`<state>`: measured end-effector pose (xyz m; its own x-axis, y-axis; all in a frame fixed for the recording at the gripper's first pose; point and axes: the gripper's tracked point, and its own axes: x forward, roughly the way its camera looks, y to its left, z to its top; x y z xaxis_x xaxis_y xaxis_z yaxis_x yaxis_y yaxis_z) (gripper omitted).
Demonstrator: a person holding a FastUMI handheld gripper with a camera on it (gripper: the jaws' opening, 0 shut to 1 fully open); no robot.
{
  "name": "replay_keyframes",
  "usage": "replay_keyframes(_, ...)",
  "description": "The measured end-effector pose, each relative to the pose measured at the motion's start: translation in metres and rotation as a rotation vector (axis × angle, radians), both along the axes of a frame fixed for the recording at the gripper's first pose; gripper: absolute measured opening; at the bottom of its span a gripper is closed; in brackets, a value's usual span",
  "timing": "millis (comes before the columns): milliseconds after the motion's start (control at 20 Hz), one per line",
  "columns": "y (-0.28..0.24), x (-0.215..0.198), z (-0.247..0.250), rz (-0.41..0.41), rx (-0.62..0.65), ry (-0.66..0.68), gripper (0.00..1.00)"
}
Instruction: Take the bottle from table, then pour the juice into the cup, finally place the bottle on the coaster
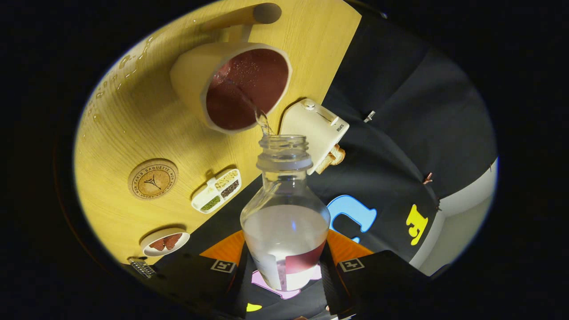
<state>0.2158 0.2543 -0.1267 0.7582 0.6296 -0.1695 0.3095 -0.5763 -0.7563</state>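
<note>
- A table [133, 124] with a pale yellow wood-grain top stands against the booth's wall.
- Small drops of liquid glint along the table's far side.
- The wall is a black cloth [400, 111], creased into broad folds.
- A few small clips [369, 116] are pinned to the cloth.
- Past the cloth's edge shows a plain pale wall [462, 209].
- The light is warm, bright on the table and dim on the cloth.

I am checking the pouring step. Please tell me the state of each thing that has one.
bottle: uncapped, tilted, partly full, pouring
gripper: shut on the bottle
cup: receiving the stream, holds liquid
coaster: bare, on the table
divided box: open, compartments filled
small dish: holds food
</note>
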Motion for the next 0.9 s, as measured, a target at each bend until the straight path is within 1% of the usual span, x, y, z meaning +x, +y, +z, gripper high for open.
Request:
replay_keyframes(350, 0.013, -0.004, 0.007, 0.062, -0.069, -0.039, 0.68)
replay_keyframes(650, 0.016, -0.005, 0.011, 0.076, -0.095, -0.060, 0.69)
replay_keyframes(900, 0.015, -0.005, 0.011, 0.068, -0.103, -0.065, 0.68)
